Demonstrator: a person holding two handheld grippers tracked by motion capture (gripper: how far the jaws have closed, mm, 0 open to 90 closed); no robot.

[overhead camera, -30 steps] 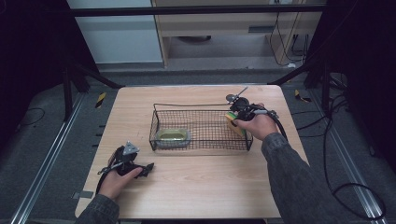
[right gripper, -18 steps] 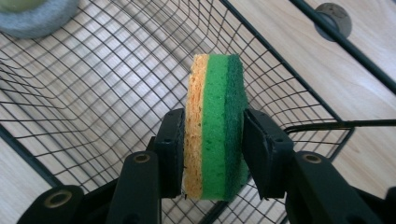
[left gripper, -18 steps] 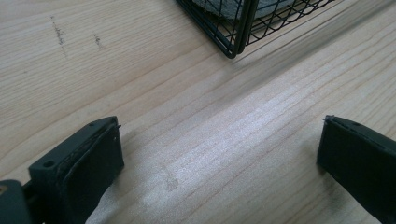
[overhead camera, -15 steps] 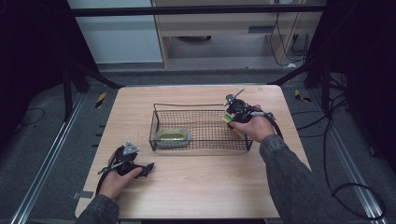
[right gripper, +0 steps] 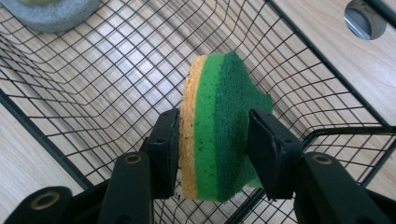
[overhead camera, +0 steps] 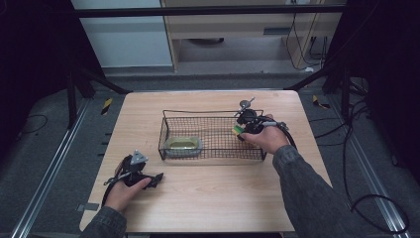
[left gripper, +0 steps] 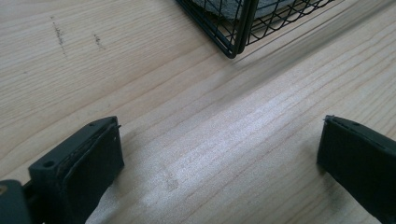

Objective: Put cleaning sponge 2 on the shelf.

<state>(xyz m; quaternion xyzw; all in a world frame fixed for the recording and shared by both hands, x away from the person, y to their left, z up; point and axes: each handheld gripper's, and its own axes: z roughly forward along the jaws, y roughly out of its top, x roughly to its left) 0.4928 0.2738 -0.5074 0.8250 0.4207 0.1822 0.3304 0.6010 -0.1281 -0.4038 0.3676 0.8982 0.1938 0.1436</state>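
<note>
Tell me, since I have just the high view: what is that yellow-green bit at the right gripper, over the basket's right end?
Observer: A sponge, yellow foam with green scouring layers, clamped between the right gripper jaws above the basket mesh.
Operator: And the left gripper, open or shut?
Observer: The left gripper is open, jaws wide apart with bare table between them.
Operator: Is it near the basket?
Observer: A basket corner lies ahead of the jaws, apart from them.
</note>
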